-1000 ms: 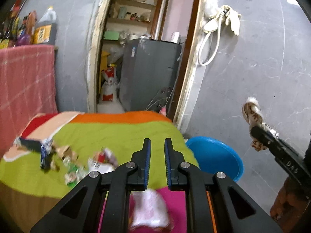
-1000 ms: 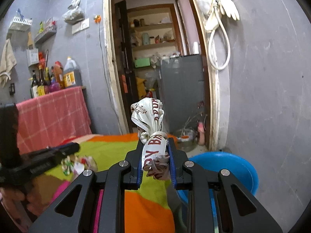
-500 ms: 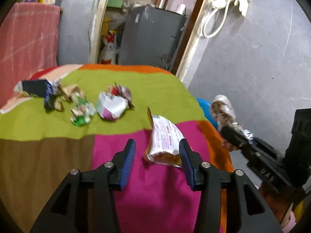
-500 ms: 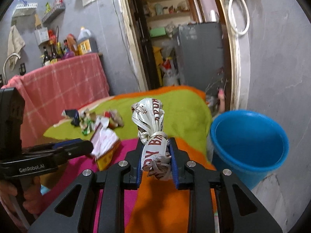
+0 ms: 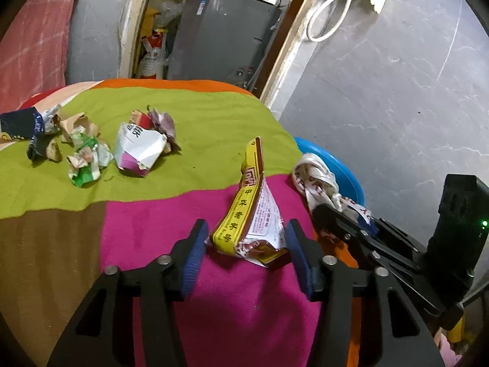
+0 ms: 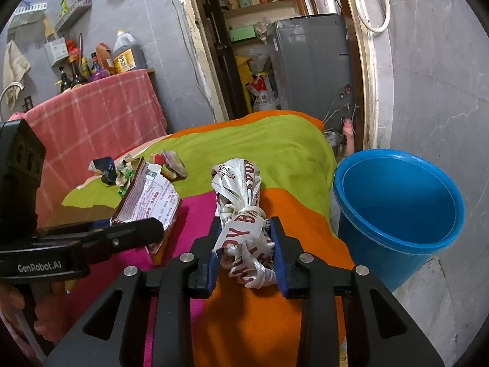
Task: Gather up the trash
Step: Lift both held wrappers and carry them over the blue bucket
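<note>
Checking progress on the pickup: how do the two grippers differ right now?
The left gripper is open, its fingers straddling the torn yellow-edged packet on the blanket; the right gripper is shut on the white knotted wrapper. The left hangs over the blanket's pink patch, the right over orange, nearer the blue bucket. Both have blue pads.

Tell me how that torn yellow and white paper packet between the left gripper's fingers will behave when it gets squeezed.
The torn yellow and white paper packet looks thin and creased, so it will probably crumple rather than resist. It stands propped on one ragged edge, so a nudge may tip it onto the blanket. It seems light; the open left gripper should lift it easily.
</note>
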Motion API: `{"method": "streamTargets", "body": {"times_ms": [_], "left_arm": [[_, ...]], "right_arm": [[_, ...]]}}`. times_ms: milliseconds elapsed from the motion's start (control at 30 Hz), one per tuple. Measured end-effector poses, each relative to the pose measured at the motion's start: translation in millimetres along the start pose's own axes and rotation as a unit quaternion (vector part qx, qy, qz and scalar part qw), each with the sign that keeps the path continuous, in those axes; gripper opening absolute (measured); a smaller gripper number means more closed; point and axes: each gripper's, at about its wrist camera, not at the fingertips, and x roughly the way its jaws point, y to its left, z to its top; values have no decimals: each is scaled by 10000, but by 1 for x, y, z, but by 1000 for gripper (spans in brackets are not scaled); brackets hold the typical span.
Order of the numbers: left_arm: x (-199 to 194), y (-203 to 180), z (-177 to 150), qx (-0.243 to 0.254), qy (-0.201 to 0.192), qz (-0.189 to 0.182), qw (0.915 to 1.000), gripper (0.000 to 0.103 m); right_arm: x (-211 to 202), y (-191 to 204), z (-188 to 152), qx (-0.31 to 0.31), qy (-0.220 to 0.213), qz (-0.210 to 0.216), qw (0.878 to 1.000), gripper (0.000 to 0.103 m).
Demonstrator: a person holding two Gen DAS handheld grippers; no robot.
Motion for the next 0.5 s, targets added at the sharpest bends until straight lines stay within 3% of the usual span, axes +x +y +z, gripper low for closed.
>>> {"method": "streamTargets", "body": {"times_ms": [133,300,333,500], "left_arm": [[-3,0,-1,-26,-91,-33,9999,36],[-8,0,-1,-69,-128,-61,9999,33],[-10,-1,-1,-72,-170,-70,9998,28],[-17,-14,9,95,-383,18,9992,28]], "right_arm": [[2,0,-1,31,30,26,10000,30],[2,-2,0,65,43,49,10000,25],[0,-3,-1,86,4,77,9999,23],[-11,-3,5,53,-308,29,9995,21]]}}
